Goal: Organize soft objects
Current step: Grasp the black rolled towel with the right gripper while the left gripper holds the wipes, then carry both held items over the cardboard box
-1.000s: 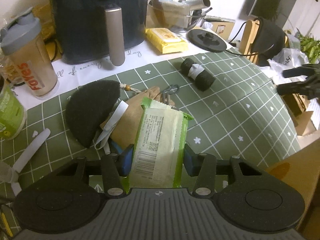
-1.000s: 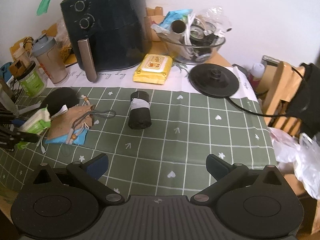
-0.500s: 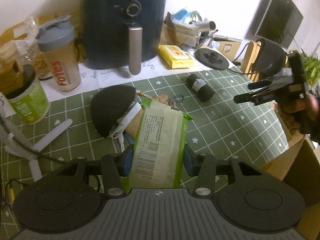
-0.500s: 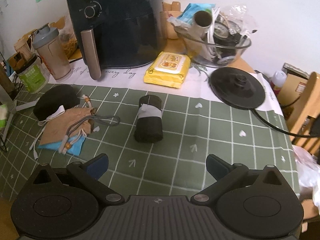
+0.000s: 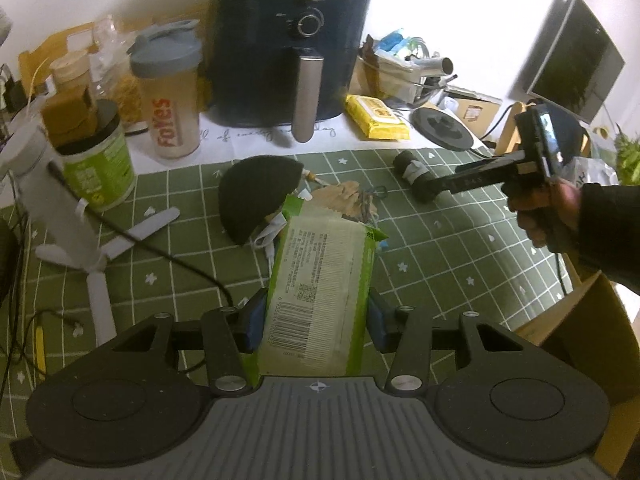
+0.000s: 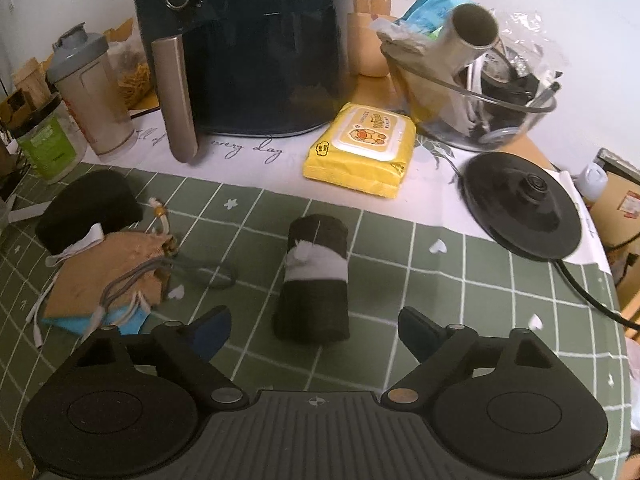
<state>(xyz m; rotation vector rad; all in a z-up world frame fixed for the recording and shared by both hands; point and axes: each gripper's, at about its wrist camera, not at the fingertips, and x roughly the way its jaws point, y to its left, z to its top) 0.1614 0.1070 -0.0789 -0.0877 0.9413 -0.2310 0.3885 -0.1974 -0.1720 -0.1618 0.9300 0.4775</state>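
Clamping a green-edged plastic pack of tissues between its blue-padded fingers, the left gripper holds the pack lifted above the tabletop, which is covered by a green cloth with a white grid; the barcode side of the pack faces the camera. Beyond the pack lie a black half-round pad and, touching it, a tan drawstring pouch with grey cords, resting on a blue item whose shape cannot be made out. In the right wrist view the right gripper is spread wide with nothing between its fingers, and it hovers just in front of a dark rolled cloth bundle wrapped with a white band, which lies on the cloth roughly midway between the fingertips. The left wrist view shows this right gripper from the side, held in the person's right hand, its tips near the same bundle. The pouch and the black pad sit to the left of the bundle, well apart from it. Behind, on a white strip of cloth, stand a dark blue air fryer with a metal handle, a yellow pack of wet wipes, a round black kettle base, a glass bowl full of odds and ends and a clear shaker bottle with a grey lid.
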